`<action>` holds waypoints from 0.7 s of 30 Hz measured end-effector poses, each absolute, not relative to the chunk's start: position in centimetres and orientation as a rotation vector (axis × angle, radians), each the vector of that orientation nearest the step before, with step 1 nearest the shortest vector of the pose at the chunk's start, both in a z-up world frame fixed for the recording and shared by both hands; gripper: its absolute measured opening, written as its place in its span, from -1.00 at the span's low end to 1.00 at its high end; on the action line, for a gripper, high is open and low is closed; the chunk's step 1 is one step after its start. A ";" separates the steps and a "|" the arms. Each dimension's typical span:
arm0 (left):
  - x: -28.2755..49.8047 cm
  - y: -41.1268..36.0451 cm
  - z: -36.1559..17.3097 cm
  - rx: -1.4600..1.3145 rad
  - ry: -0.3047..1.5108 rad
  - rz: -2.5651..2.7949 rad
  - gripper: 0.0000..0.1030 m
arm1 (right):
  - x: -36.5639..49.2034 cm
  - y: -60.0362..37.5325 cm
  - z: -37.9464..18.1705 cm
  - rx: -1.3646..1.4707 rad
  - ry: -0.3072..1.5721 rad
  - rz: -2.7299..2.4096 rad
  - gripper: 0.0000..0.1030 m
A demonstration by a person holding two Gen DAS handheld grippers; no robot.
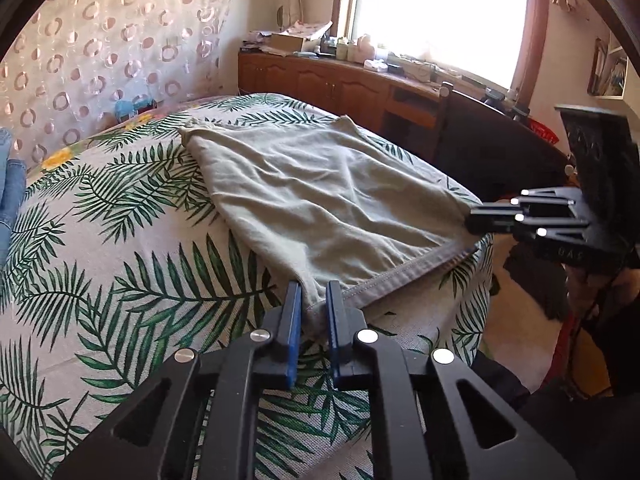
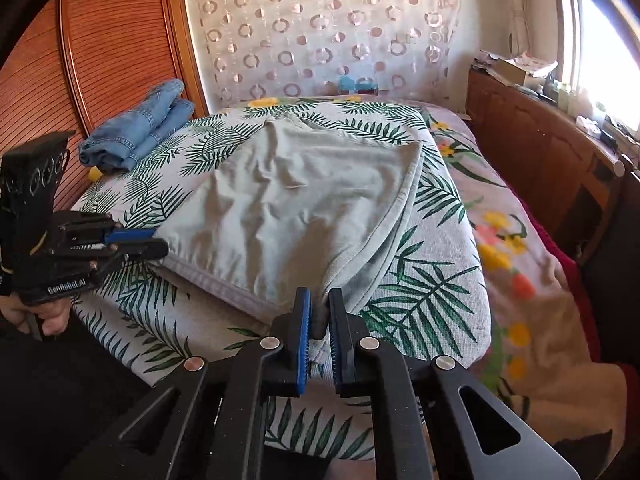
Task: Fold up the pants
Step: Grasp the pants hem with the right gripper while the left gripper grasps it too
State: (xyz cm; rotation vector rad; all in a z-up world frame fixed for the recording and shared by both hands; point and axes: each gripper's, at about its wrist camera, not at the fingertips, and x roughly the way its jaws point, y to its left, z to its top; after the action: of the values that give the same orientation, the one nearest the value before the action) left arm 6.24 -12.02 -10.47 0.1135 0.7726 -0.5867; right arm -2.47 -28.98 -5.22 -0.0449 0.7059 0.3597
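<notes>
Pale grey-green pants [image 1: 320,200] lie spread over a leaf-print cover, also in the right wrist view [image 2: 296,200]. My left gripper [image 1: 314,300] is shut on the near waistband corner of the pants. My right gripper [image 2: 320,308] is shut on the other near corner of the pants. In the left wrist view the right gripper [image 1: 480,220] shows at the right, pinching the waistband end. In the right wrist view the left gripper [image 2: 156,242] shows at the left on the hem. A seamed waistband edge [image 1: 400,276] runs between the two grippers.
The leaf-print cover [image 1: 120,280] lies over a bed with a floral blanket [image 2: 520,260]. Folded blue jeans [image 2: 140,128] sit at the far left by a wooden headboard [image 2: 100,40]. A wooden cabinet [image 1: 320,80] with clutter stands under the window. A dark chair [image 1: 480,136] stands close to the bed.
</notes>
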 end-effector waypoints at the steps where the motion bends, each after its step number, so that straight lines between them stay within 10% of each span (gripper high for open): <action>1: 6.3 -12.0 -10.5 0.115 0.774 -0.587 -0.75 | -2.5 -28.9 -5.4 -0.042 0.711 0.358 -0.83; 21: 7.2 -11.8 -11.8 0.101 0.822 -0.561 -0.62 | -1.8 -28.1 -6.6 0.002 0.746 0.245 -0.48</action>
State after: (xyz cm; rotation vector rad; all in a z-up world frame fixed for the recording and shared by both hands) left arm 7.20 -11.78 -11.81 0.1008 0.8225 -0.5610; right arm -1.75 -28.15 -6.58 0.0015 0.7464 0.2448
